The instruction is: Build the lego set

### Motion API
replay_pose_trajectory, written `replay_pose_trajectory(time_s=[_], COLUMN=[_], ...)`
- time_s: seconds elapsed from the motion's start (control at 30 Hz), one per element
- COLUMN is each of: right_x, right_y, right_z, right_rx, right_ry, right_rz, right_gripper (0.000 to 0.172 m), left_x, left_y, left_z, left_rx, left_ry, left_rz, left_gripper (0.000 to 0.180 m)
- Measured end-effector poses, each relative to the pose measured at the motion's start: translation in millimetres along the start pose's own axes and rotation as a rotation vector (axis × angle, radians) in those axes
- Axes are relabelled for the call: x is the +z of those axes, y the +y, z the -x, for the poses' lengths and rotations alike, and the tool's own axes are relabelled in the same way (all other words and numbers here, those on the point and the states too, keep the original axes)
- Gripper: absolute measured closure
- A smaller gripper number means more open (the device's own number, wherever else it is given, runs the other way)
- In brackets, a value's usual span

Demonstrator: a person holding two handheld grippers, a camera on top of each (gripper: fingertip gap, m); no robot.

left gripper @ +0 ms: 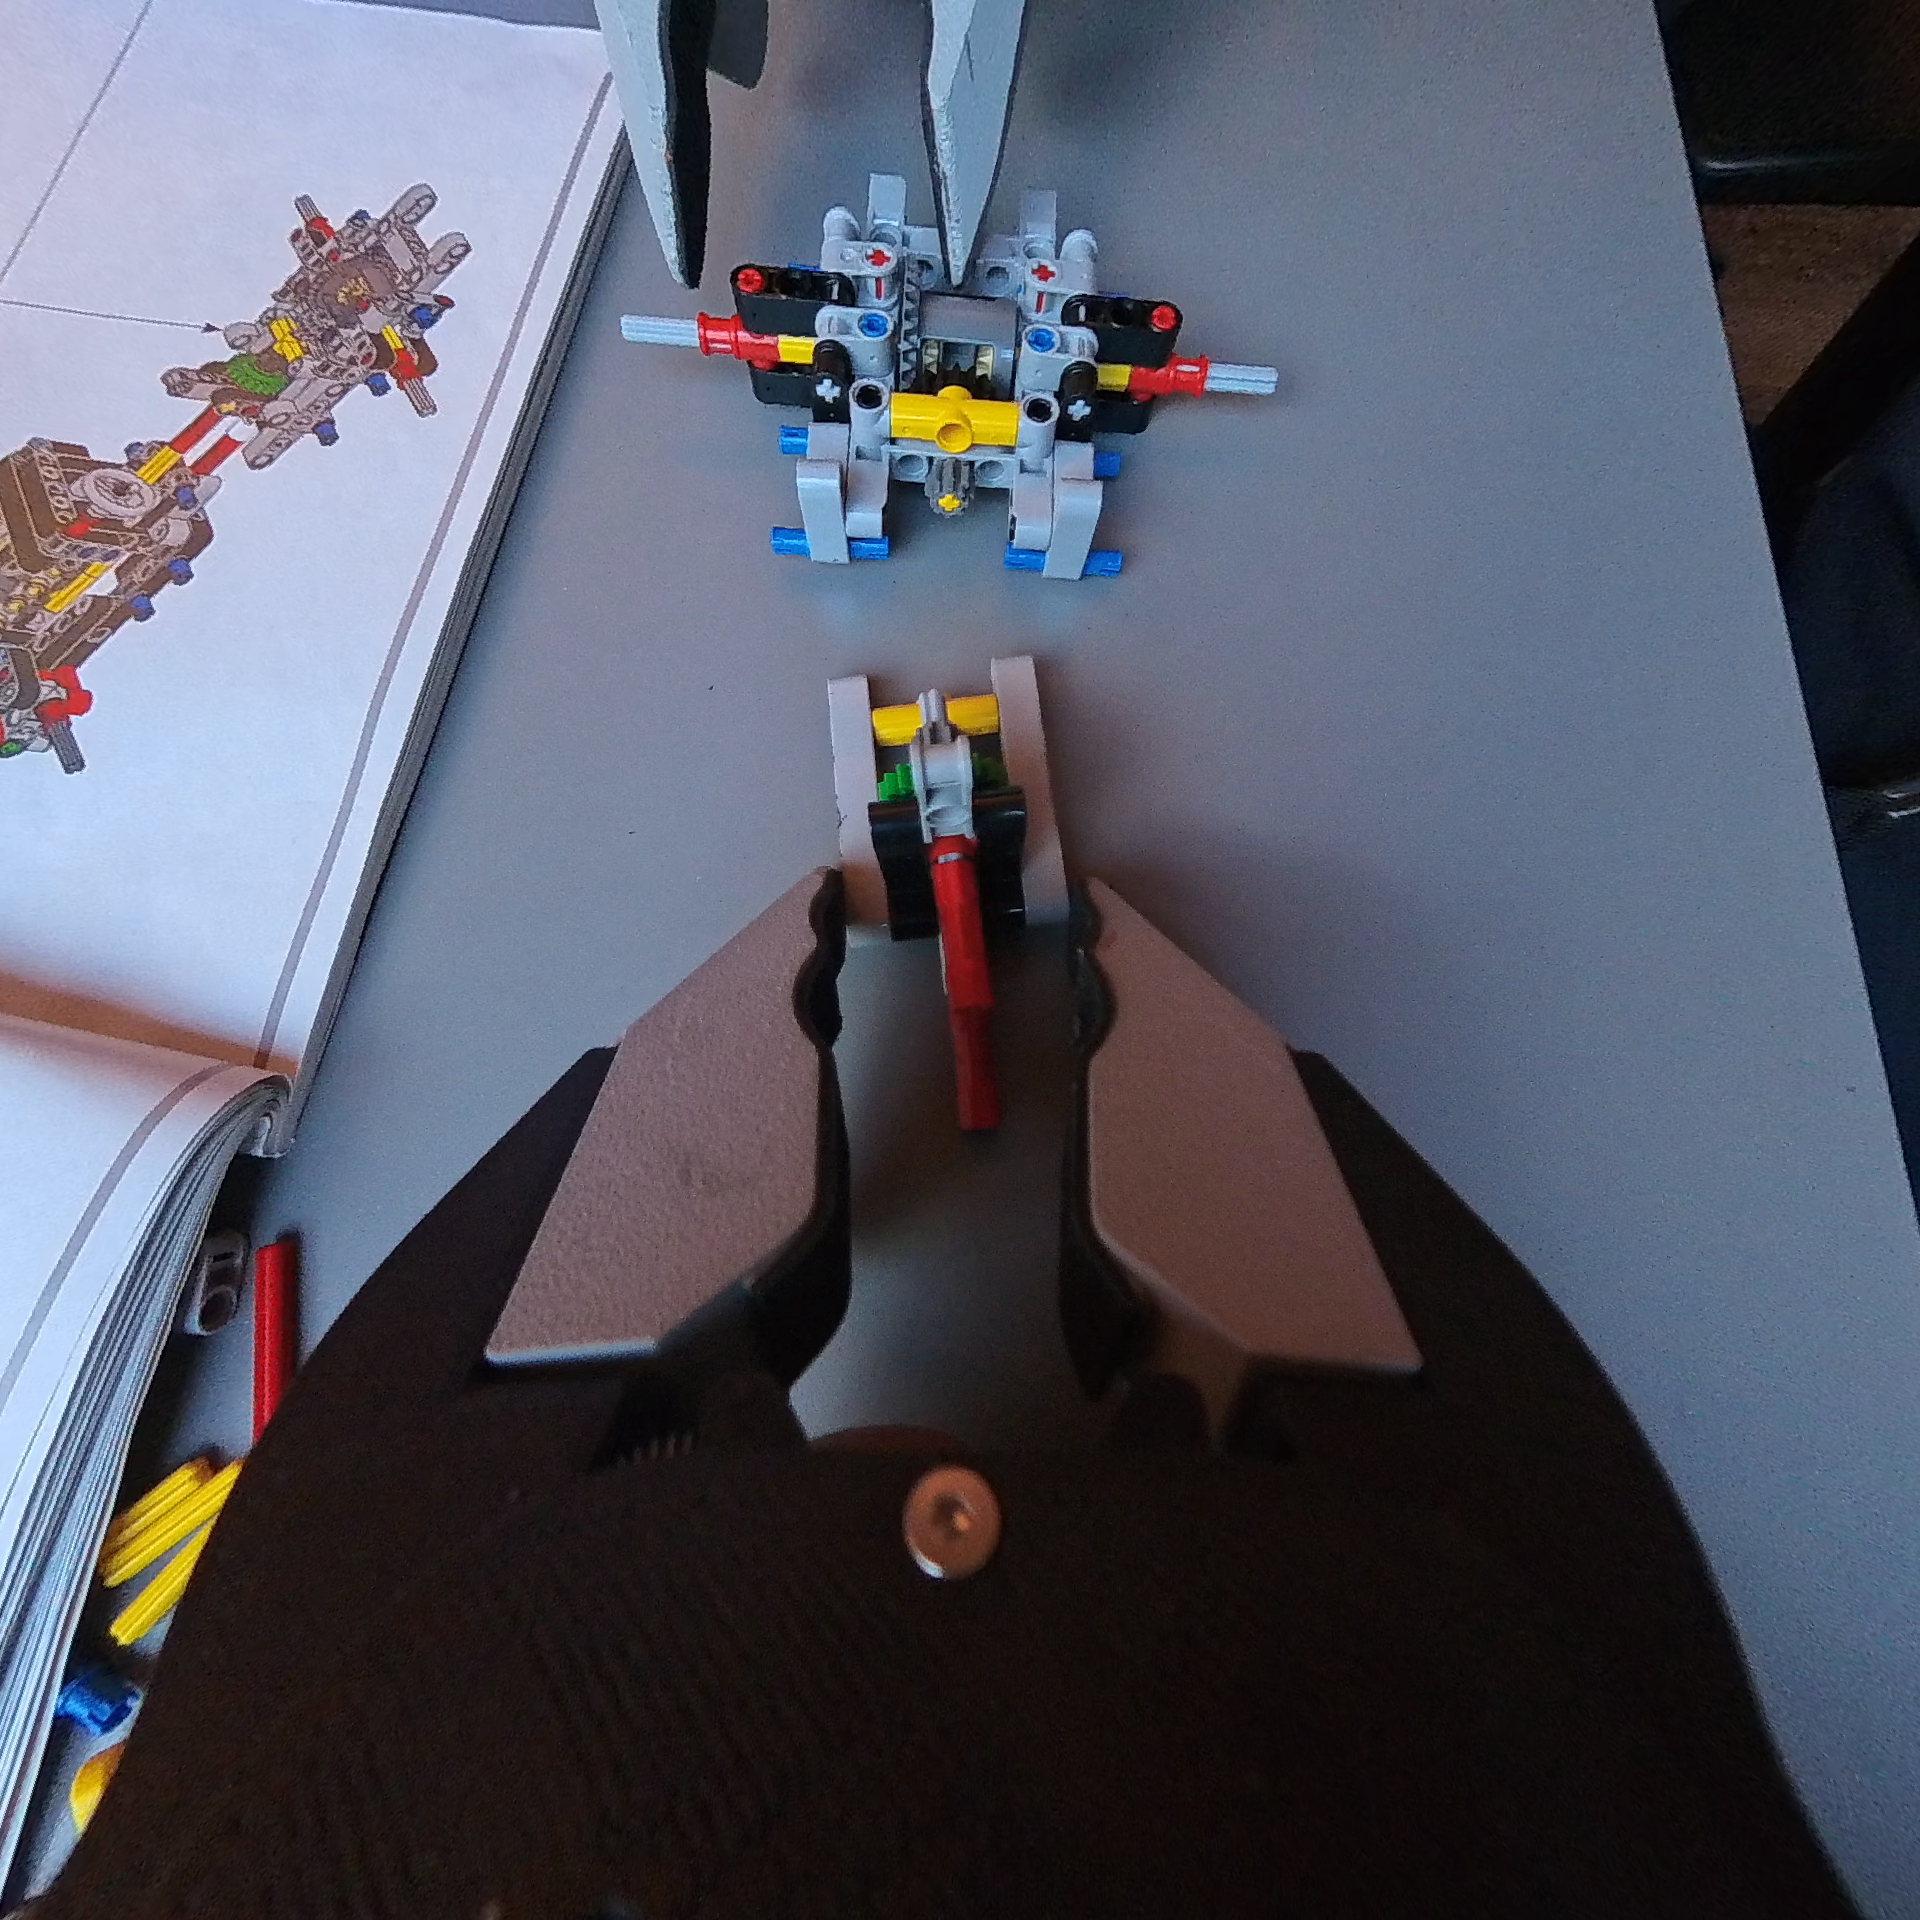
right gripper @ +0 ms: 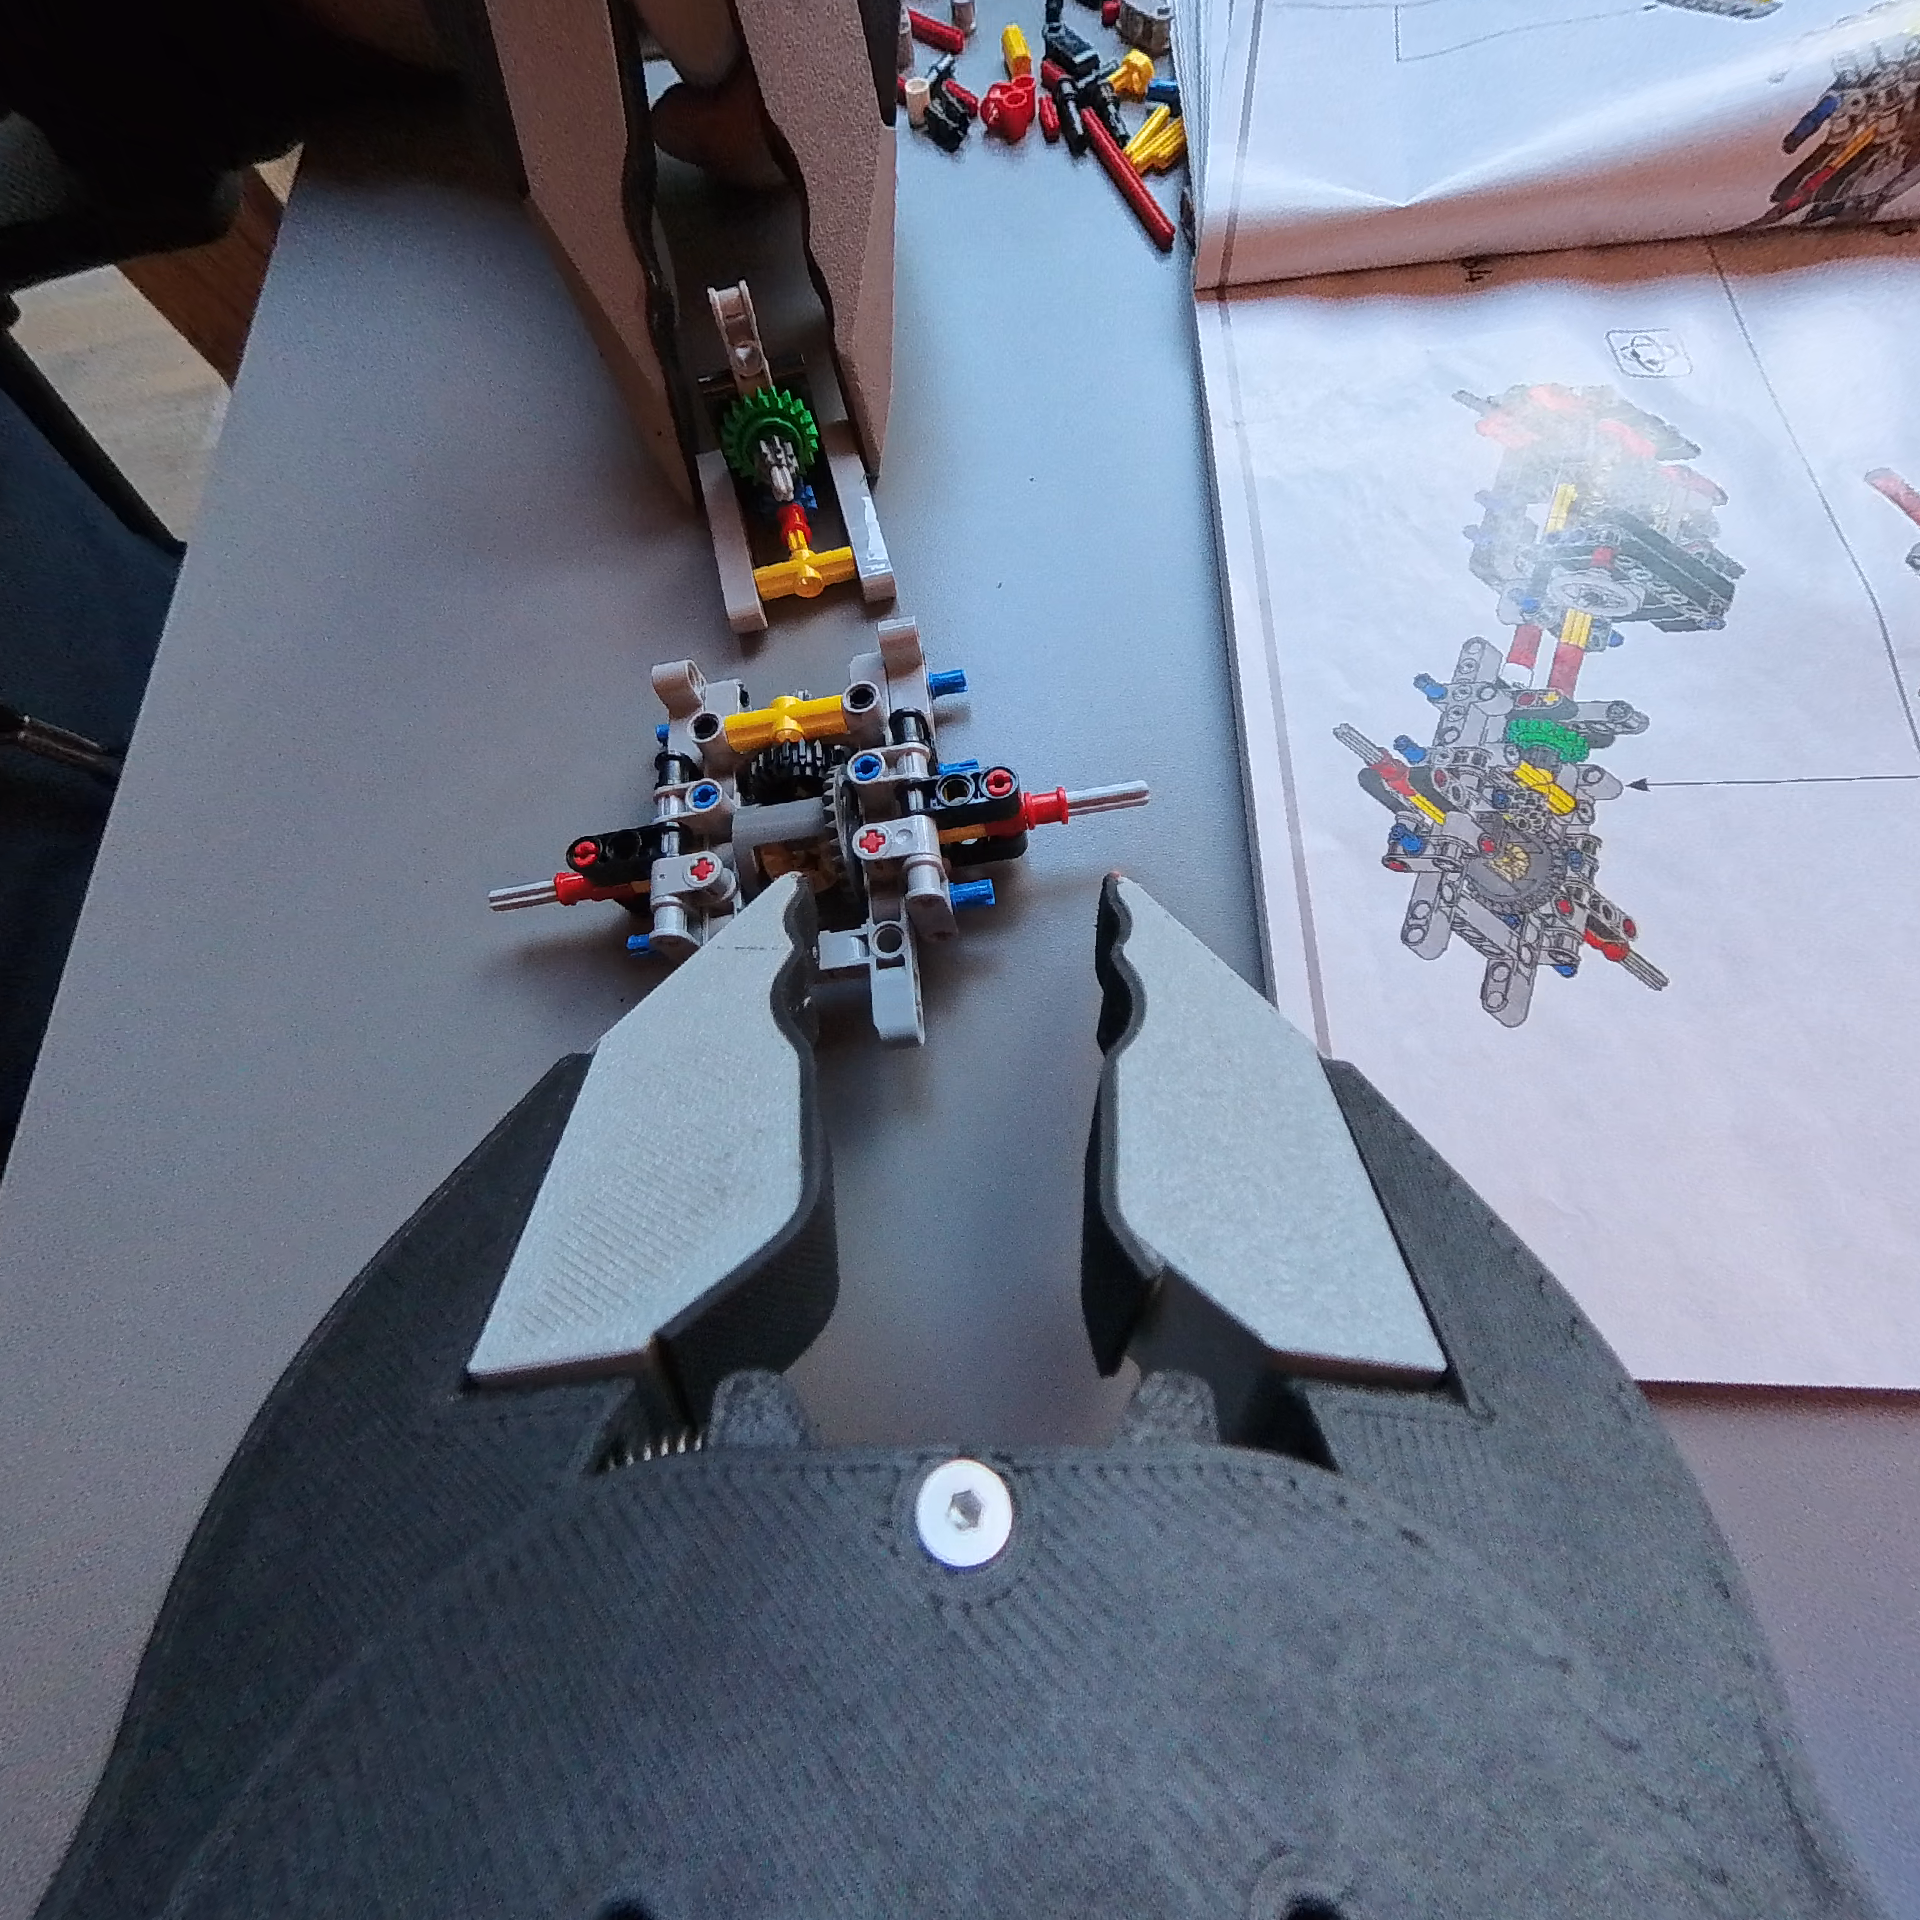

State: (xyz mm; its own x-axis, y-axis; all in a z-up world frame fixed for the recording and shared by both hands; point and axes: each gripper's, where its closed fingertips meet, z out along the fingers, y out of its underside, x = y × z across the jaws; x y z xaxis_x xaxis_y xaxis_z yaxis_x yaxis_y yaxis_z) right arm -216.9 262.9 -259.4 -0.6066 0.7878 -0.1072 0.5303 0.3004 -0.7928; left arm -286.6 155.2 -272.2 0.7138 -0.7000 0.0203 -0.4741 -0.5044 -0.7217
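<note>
The left gripper (left gripper: 956, 914) clamps its jaws on a small grey brick frame (left gripper: 940, 790) carrying a green gear, yellow crosspiece and red axle. Just beyond on the grey worktop (left gripper: 1455, 727) lies the larger grey brick assembly (left gripper: 951, 384). The right gripper (right gripper: 951, 904) is spread wide, its left fingertip over that assembly's near edge; whether they touch is unclear. An open instruction booklet (right gripper: 1558, 727) lies beside.

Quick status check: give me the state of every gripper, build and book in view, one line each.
Left gripper: shut on the small assembly, fingers against its grey side beams.
Small assembly: held, low over the table, red axle pointing back between the fingers.
Right gripper: open, nothing held.
Large assembly: resting on the table, right gripper's left finger over its near edge.
Instruction book: lying open.
Loose parts: scattered.
</note>
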Motion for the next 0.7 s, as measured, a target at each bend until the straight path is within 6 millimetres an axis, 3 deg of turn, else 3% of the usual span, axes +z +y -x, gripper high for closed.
replay_pose_trajectory(time_s=[0.43,0.57,0.7], right_x=[-10,-17,-16], right_y=[-4,-3,5], right_z=[-3,5,16], right_rx=[0.007,0.037,-0.004], right_ry=[0.016,-0.037,-0.051], right_rz=[-0.038,-0.040,0.030], right_gripper=[0.117,0.101,0.098], left_x=[0,-1,-2], left_y=[1,0,-9], left_z=[1,6,1], left_rx=[0.006,0.019,0.076], left_ry=[-0.004,-0.048,-0.051], left_rz=[0.003,0.000,-0.043], left_gripper=[0.141,0.141,0.141])
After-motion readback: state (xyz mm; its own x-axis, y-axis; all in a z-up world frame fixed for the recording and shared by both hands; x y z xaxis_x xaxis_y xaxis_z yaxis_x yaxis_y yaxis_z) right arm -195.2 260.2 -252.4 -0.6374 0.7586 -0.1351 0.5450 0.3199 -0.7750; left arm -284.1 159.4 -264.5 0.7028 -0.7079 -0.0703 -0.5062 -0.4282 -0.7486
